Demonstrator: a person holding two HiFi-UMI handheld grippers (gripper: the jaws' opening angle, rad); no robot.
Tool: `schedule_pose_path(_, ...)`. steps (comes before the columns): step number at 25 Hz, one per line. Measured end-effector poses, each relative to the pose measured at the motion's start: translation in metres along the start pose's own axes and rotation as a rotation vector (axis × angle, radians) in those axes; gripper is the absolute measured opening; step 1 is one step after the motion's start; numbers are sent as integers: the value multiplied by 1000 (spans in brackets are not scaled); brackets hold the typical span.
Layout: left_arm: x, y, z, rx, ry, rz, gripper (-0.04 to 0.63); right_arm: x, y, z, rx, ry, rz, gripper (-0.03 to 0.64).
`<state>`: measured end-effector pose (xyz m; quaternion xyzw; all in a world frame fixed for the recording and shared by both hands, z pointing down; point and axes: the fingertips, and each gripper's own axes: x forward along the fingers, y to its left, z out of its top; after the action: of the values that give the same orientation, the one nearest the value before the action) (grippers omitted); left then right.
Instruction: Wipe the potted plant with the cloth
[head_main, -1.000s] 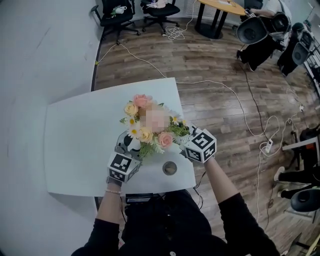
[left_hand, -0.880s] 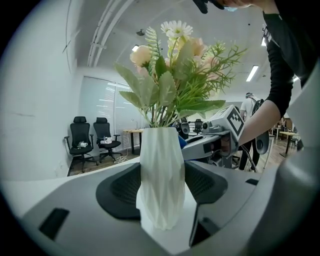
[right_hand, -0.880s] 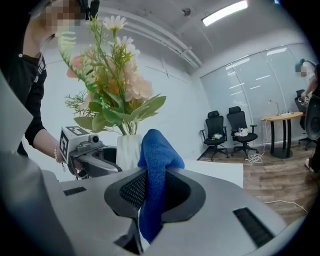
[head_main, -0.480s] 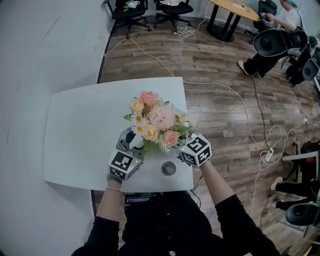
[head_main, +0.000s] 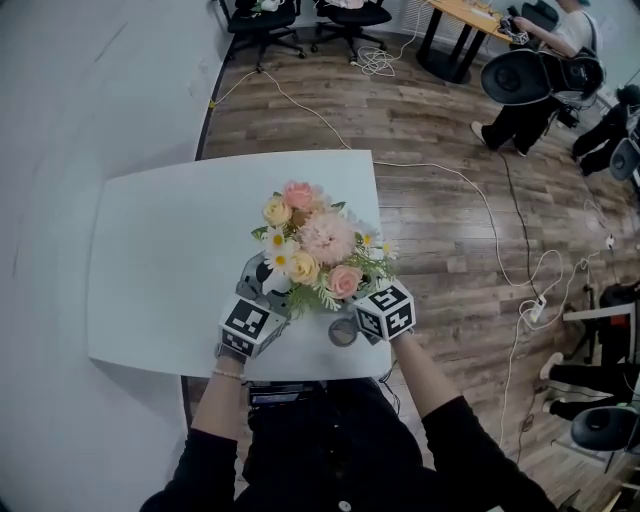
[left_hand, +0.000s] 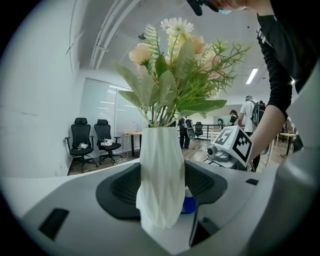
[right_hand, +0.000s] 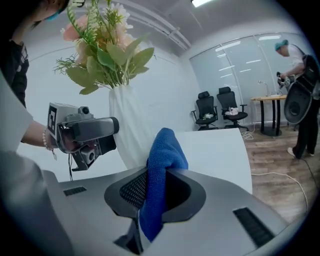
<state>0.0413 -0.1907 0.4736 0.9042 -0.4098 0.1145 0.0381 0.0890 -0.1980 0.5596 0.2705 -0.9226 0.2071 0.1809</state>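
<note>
Potted plant (head_main: 318, 245) is clamped at the vase (left_hand: 160, 160) by left tongs (left_hand: 162, 192); blue cloth (right_hand: 162, 150) is pinched in right tongs (right_hand: 157, 192), now lowered beside vase; wiping judged imminent.

One bench (head_main: 150, 250), two tools, a few single items

One potted plant (head_main: 315, 245); one blue cloth (right_hand: 162, 155); two tools, the left hand-held gripper (left_hand: 160, 192) and the right hand-held gripper (right_hand: 156, 192); one round grommet (head_main: 342, 332); two office chairs (head_main: 262, 18).

White vase (left_hand: 161, 180) finished matt and faceted, blue cloth (right_hand: 160, 175) woven nappy and soft, table (head_main: 160, 260) coated smooth white, floor (head_main: 450, 150) laid in grained wood planks
</note>
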Motion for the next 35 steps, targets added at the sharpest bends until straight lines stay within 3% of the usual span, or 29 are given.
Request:
schedule_pose_path(10, -2, 3, 0, 38, -15, -43, 285, 9, 8, -26, 208, 21, -154, 80)
schedule_pose_path(16, 0, 6, -2, 47, 5, -68, 285, 11, 11, -20, 406, -52, -234, 80)
schedule_pose_path(21, -1, 7, 2, 52, -2, -76, 284, 8, 20, -22, 532, -115, -245, 80)
schedule_pose_path(28, 1, 6, 4, 61, -20, -109, 284, -3, 34, -7, 563, -202, -248, 80)
schedule_pose_path(35, 1, 8, 3, 56, -13, -129, 284, -15, 45, 14, 491, -252, -267, 80)
